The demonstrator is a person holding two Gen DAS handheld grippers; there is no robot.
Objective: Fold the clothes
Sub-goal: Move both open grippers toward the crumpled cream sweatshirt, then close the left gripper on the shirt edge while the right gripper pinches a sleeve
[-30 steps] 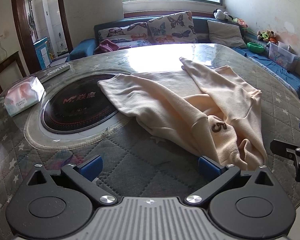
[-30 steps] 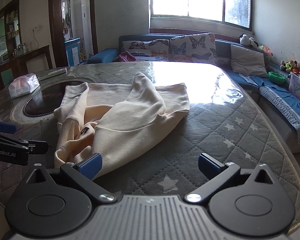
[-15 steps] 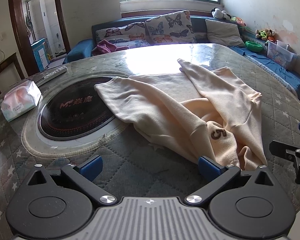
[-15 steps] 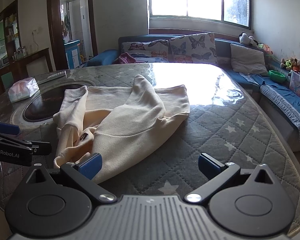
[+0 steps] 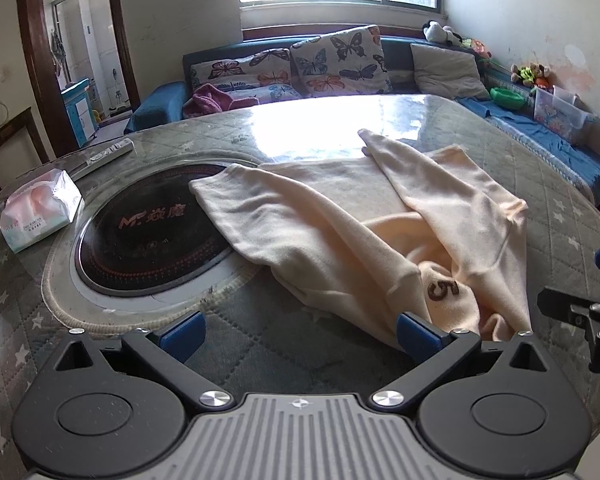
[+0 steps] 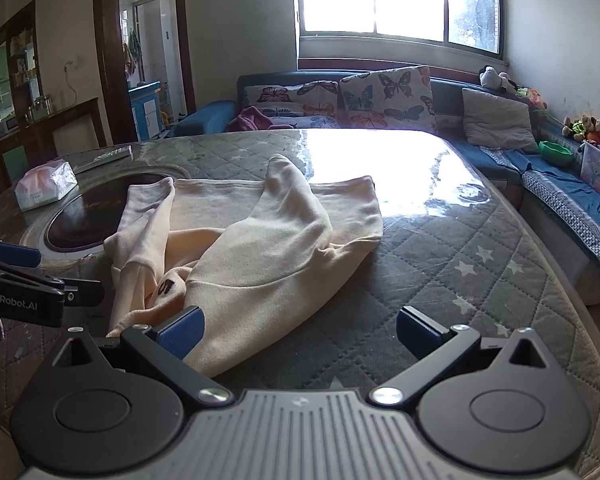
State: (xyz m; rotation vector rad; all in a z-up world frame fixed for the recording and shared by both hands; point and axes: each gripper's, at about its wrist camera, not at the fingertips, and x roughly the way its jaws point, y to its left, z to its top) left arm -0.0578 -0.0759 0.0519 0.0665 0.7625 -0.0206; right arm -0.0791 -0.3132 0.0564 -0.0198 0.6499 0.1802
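A cream sweatshirt [image 5: 340, 216] with a brown "5" [image 5: 442, 289] lies crumpled on the quilted table, both sleeves thrown across its body. In the right wrist view the same sweatshirt [image 6: 260, 248] spreads ahead and to the left. My left gripper [image 5: 298, 330] is open near the table's front edge, its right pad just in front of the garment's bunched near edge. My right gripper [image 6: 298, 328] is open too, its left pad at the garment's near edge. Nothing is held between either pair of pads. Each gripper shows at the edge of the other's view.
A round black cooktop [image 5: 148, 236] is set into the table [image 5: 260, 344], partly under a sleeve. A tissue pack [image 5: 40, 210] and a remote [image 5: 108, 152] lie at the far left. A sofa with butterfly cushions [image 5: 332, 60] stands behind; a blue bench [image 6: 572, 200] runs along the right.
Both grippers have drifted slightly, so the table and sweatshirt sit a little lower and closer in view. Both stay open; the garment has not moved.
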